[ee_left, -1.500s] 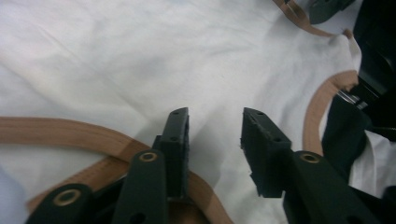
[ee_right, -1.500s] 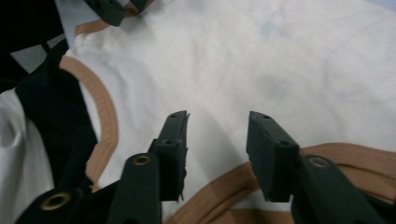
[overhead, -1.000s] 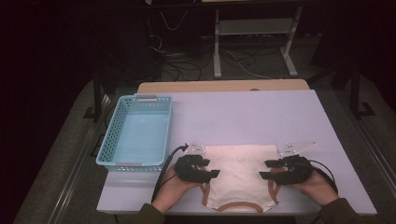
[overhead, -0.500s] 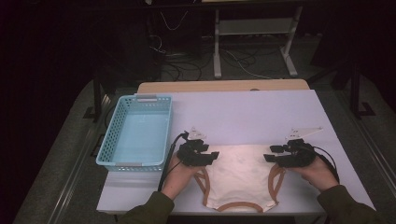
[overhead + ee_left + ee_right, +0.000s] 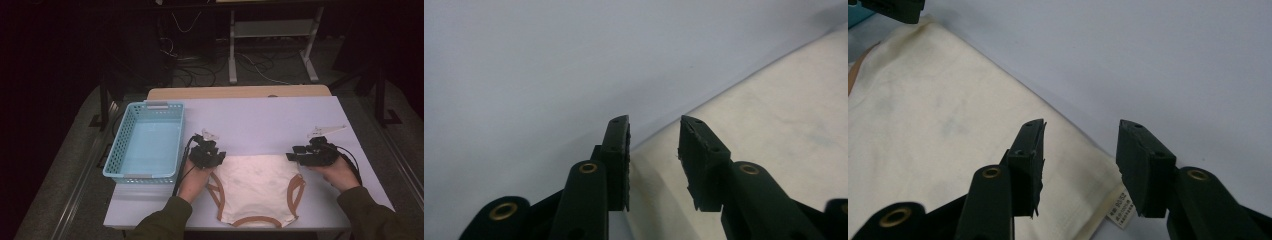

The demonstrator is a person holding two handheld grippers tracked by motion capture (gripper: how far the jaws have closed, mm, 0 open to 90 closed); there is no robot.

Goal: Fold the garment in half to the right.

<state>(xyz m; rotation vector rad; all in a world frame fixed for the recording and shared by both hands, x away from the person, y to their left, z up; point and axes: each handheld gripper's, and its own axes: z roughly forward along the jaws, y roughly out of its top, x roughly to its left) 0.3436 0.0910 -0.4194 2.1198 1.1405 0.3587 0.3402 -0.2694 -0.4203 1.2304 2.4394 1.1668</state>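
Nearest the person, the cream garment (image 5: pixel 255 189) with tan-trimmed leg openings lies flat on the lavender table (image 5: pixel 270 120), its straight far edge running between the two hands. At its ten o'clock corner sits the left gripper (image 5: pixel 219 159), and in the left gripper view (image 5: pixel 654 150) the jaws have just been closing; a narrow gap remains, the cloth's edge runs in between the black pads (image 5: pixel 620 150), and they do not yet press on it, so nothing is held. At the two o'clock corner sits the right gripper (image 5: pixel 294 156); in the right gripper view (image 5: pixel 1079 162) its jaws have also been closing, stand somewhat wider, and straddle the corner of the fabric (image 5: pixel 948 130) without gripping. To do this well, I'd say both tools should slide a touch further over the hem so the pads take a full bite of cloth, close together, then lift evenly so the piece does not skew. A small white label (image 5: pixel 1121 211) pokes out at that corner; it carries printed lines, too small to read. Farther off, at about nine o'clock from the garment, stands the light blue basket (image 5: pixel 120 150), near but apart from the cloth, likely where it ends up.
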